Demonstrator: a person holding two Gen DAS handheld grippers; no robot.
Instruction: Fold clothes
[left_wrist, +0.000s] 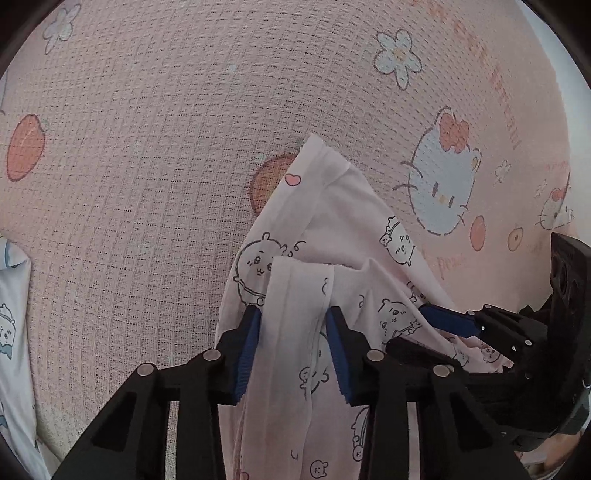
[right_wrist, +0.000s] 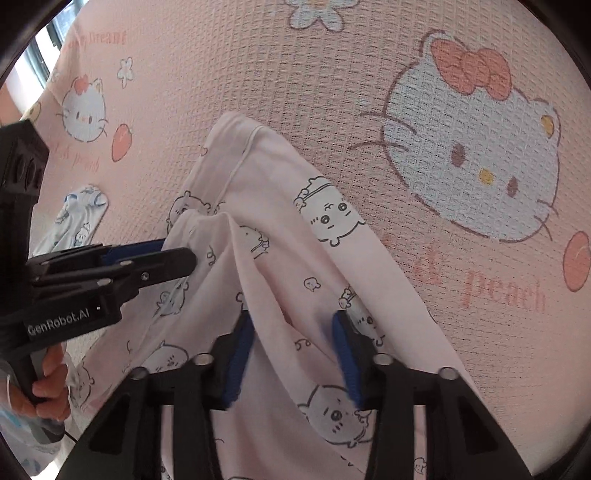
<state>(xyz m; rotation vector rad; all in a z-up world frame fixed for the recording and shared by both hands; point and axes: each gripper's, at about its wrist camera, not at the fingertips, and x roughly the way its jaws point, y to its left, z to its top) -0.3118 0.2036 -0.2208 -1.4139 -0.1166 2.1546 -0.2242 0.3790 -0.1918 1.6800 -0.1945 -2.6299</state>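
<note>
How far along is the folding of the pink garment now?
Early stage. Done: the pale pink cotton garment with cartoon bear prints is gathered up off the pink waffle-textured blanket. In hand: the left hand-held gripper and the right hand-held gripper each have a bunched fold between the blue pads. Left: no neat fold shows yet; a white-and-blue printed garment lies aside.

Black gripper (left_wrist: 293, 321), blue pads (left_wrist: 248, 347)

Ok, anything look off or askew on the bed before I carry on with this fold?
Nothing damaged or spilled. The pink printed garment hangs bunched and creased between the left gripper and right gripper, not flat. A white-and-blue garment lies crumpled on the pink blanket nearby.
</note>
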